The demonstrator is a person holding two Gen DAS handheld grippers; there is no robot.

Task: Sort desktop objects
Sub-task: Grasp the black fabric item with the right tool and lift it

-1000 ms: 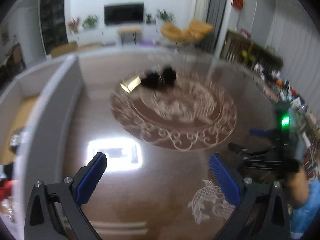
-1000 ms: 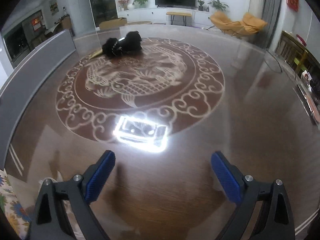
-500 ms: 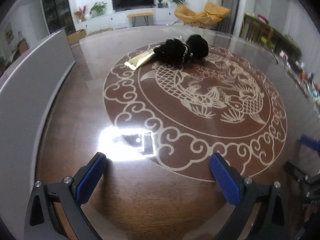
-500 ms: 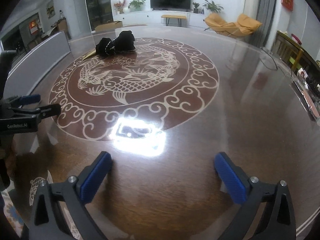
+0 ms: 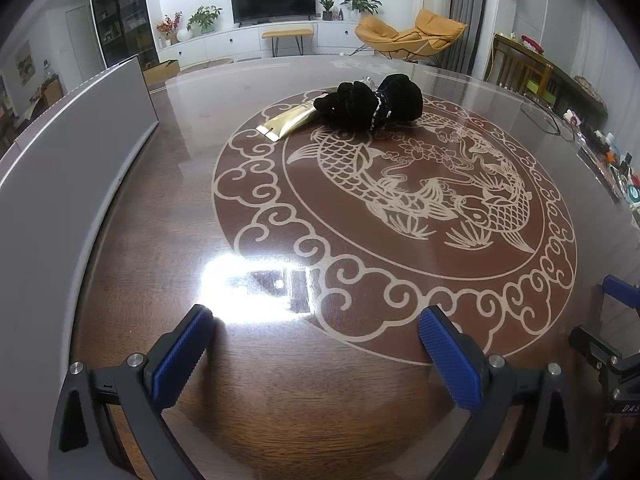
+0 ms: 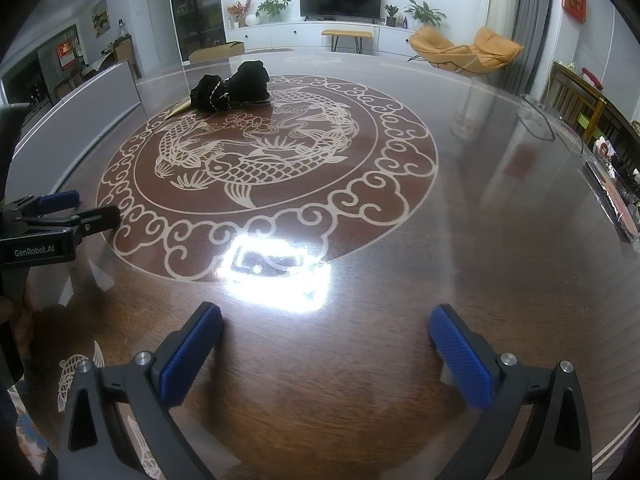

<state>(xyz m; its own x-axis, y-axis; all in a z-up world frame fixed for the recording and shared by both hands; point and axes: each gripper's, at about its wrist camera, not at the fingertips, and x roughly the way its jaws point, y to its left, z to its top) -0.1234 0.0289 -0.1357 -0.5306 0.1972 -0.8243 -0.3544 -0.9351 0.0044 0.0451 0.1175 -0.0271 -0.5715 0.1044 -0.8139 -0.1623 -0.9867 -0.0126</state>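
Observation:
A black fabric bundle (image 5: 368,104) with a beaded strand lies at the far side of the round koi-patterned table (image 5: 160,208). A gold packet (image 5: 286,122) sticks out from under its left end. Both also show in the right wrist view, bundle (image 6: 230,88) and packet (image 6: 178,110). My left gripper (image 5: 316,344) hovers open over the near table edge, nothing between its blue pads. My right gripper (image 6: 326,344) is open too, just as far from the bundle. Each gripper shows in the other's view: right gripper (image 5: 604,316), left gripper (image 6: 84,208).
A long grey panel (image 5: 68,168) curves along the table's left side. Small items (image 5: 612,160) crowd the right rim. A lamp's glare (image 6: 276,272) shines on the glass top. Behind the table are a TV, an orange chair (image 5: 412,38) and wooden chairs.
The left gripper swung down over the table a second ago, then held still. It came into the right wrist view at the left. The right gripper's jaws widened a little.

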